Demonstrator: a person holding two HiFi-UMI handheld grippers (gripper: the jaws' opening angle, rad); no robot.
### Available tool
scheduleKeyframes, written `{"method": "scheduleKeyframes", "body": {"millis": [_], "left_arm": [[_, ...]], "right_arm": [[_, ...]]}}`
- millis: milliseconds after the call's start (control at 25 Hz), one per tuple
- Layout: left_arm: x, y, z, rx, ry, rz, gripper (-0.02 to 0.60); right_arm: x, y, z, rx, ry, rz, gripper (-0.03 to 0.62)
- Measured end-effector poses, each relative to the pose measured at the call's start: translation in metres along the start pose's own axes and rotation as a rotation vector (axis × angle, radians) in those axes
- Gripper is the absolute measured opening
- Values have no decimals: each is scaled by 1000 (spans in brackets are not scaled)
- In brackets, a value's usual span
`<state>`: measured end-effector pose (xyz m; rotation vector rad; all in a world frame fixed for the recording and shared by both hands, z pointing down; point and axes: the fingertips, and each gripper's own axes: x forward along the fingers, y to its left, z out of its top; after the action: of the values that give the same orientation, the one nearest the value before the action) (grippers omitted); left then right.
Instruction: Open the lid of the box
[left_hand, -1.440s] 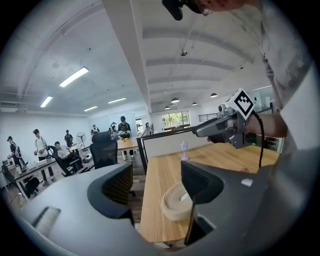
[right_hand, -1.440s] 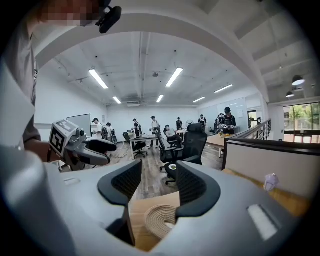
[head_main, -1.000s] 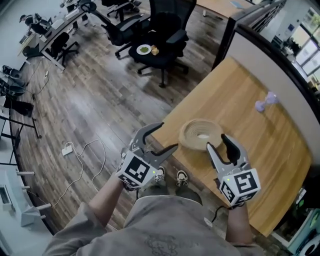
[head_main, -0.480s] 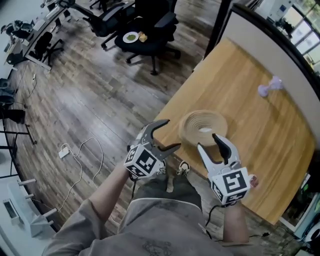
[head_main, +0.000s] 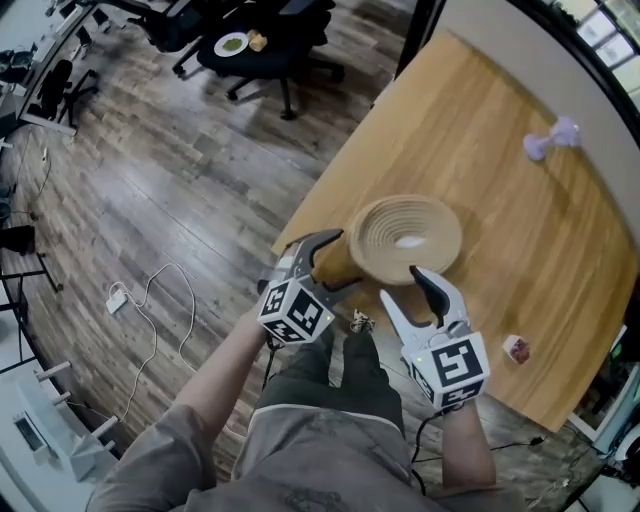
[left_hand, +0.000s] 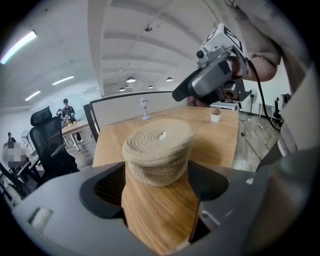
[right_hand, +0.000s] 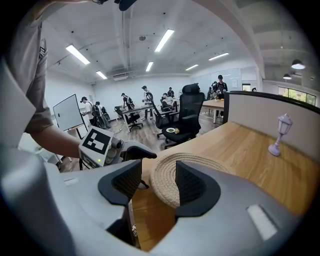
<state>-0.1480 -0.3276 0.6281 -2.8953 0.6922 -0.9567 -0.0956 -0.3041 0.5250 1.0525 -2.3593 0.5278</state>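
Note:
The box (head_main: 405, 238) is a round, tan, coiled-rope basket with its lid on, near the corner of a wooden table (head_main: 500, 220). My left gripper (head_main: 338, 265) is at the box's left side by the table corner. Its jaws have just been opening and nothing is pressed between them. In the left gripper view the box (left_hand: 158, 150) stands just beyond the open left gripper (left_hand: 159, 185). My right gripper (head_main: 402, 285) is open at the box's near rim. In the right gripper view the rim (right_hand: 200, 161) shows past the right gripper (right_hand: 159, 184), untouched by its pads.
A small purple lamp-shaped figure (head_main: 550, 140) stands at the table's far side. A little white pot (head_main: 517, 348) sits near the right front edge. A grey partition runs behind the table. On the floor to the left are a white cable (head_main: 150, 290) and an office chair (head_main: 240, 40).
Both grippers have come down and closer to the box. The left gripper's jaws stand wider apart. The box has not moved on the table.

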Motion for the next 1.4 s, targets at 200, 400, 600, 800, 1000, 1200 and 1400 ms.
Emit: {"method": "scheduleKeyframes", "body": {"millis": [200,400,600,800,1000,1200,1400], "left_arm": [[22,0,-15,-67,-13,4,428],[31,-1,-20,-56,-35,-5,431],[41,-1,-22,-44,-33,-15,433],[44,0,-21,-57,-40,-27,430],[45,-1,-21,-61,-41,-28,422],[45,-1,-22,-69,-33,-24,414],[45,-1,-23,-73,-25,-24,407]], "right_arm": [[16,-4,-23,-6,24,3,221],[35,1,-44,-43,60,6,221],[49,7,-48,-156,72,20,221],[61,10,-54,-267,151,0,218],[66,6,-63,-328,240,-52,170],[70,7,-66,-417,300,-79,161],[74,10,-68,-478,354,-77,127]]}}
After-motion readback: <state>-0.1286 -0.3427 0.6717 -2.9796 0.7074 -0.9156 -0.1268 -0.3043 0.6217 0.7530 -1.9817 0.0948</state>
